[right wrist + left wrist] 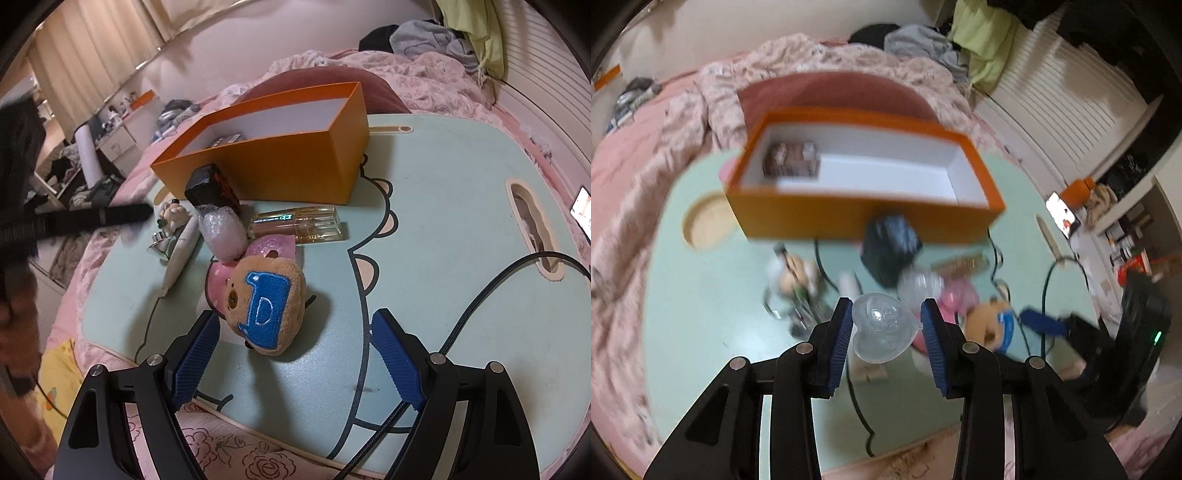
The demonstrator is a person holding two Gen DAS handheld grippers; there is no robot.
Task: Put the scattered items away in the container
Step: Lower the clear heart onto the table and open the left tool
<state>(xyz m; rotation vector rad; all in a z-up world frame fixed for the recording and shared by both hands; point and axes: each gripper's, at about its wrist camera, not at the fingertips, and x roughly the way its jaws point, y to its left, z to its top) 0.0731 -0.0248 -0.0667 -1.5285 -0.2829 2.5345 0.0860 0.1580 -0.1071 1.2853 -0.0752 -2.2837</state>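
Your bed, under its pink floral blanket (424,85), carried everything. On it lay the pale green lap table (443,258), and toward the table's far edge stood the orange box (857,218), open at the top with a white lining. One small brown patterned item (790,160) already sat in its left end; the rest of the floor inside was bare.

In front of the box the scattered items clustered together: a black blocky object (212,186) leaning against the box wall, a clear rectangular bottle (299,223) lying flat just right of it, a plastic-wrapped bundle (221,234), a white tube (181,251), a pink round piece (273,249) and the tan bear plush (264,308) with a blue letter patch, which touched the pink piece.

Your right gripper (291,354) hung just short of the plush with its jaws spread wide and nothing between them.

Your left gripper (886,321) was above the table, short of the box, its jaws pinching a clear heart-shaped plastic case (882,326) by its two sides. The background in that view was blurred.
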